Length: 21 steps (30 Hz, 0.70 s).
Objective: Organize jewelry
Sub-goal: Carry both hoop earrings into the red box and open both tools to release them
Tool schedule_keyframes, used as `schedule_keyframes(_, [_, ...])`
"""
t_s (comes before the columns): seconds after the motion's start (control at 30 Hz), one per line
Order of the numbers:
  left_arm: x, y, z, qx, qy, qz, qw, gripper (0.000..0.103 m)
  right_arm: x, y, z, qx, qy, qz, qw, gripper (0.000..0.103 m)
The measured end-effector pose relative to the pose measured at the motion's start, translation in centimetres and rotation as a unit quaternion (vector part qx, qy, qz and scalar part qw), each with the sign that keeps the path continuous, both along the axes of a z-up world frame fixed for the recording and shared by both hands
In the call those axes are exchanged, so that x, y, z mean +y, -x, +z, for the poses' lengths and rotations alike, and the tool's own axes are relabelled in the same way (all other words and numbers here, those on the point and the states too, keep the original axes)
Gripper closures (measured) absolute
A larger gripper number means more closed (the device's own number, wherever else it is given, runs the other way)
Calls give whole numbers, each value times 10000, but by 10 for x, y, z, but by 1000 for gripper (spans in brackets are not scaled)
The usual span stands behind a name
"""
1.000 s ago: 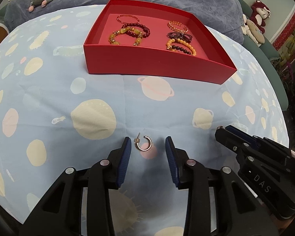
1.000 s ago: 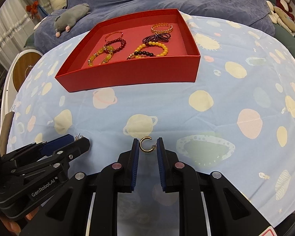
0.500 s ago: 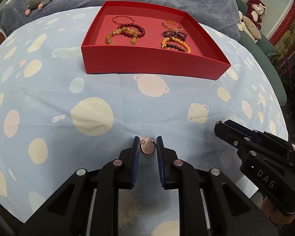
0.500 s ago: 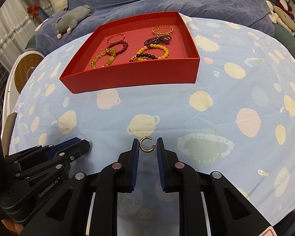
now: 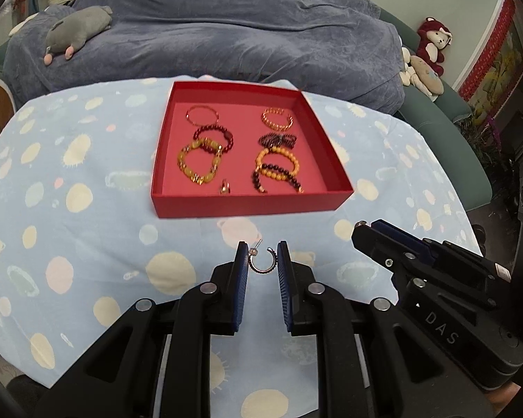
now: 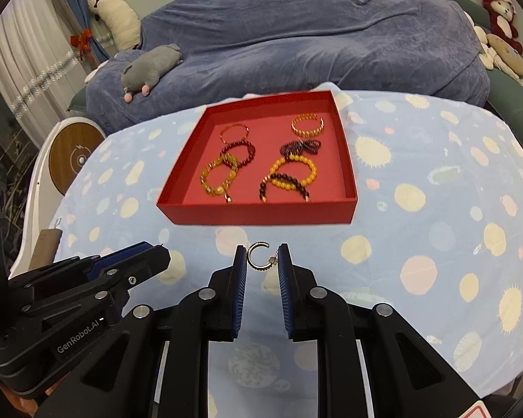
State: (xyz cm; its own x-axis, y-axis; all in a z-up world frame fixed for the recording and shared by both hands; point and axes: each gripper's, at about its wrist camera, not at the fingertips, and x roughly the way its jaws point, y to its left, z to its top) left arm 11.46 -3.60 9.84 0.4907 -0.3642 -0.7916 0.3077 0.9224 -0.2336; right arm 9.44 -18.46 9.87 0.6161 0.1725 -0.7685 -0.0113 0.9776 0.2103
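Note:
My left gripper (image 5: 261, 257) is shut on a small hoop earring (image 5: 262, 260) and holds it above the tablecloth. My right gripper (image 6: 261, 257) is shut on a second gold hoop earring (image 6: 258, 257), also lifted. A red tray (image 5: 247, 203) (image 6: 261, 214) lies ahead with several bead bracelets (image 5: 198, 163) (image 6: 291, 174) in two columns. A small ring-like piece (image 5: 225, 187) lies near the tray's front wall. The right gripper shows in the left wrist view (image 5: 362, 235); the left gripper shows in the right wrist view (image 6: 157, 254).
The table has a light blue planet-print cloth (image 5: 69, 230) (image 6: 436, 244). Behind it a blue-grey blanket (image 5: 226, 28) covers a sofa with a grey plush toy (image 5: 76, 31) and stuffed animals at the right (image 5: 432, 41). A round wooden-topped device (image 6: 75, 156) stands at the left.
The left gripper closed on its earring. Both grippers rose with their earrings, so the tray now shows from higher up. The right gripper stayed shut.

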Motion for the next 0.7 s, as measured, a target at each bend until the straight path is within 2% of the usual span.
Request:
schedule_keyframes(0.17, [-8,-24,30,-319,68,-51,9995,86,-4,-26,30,-331,-15,61,9994,86])
schedule_keyframes(0.33, [-19,-56,44,-559,33,-74,9984,86,-8,-57,43,-485,15,47,9988,86])
schedule_keyframes(0.5, [-26,-92,37,-562,-65,-24,9984,86,-9,-92,38,-486,117,70,9987,86])
schedule_keyframes(0.7, [-33,-132,15,-423,-236,-12,9988,86,-11,-135,16,-334,192,62,9992,86])
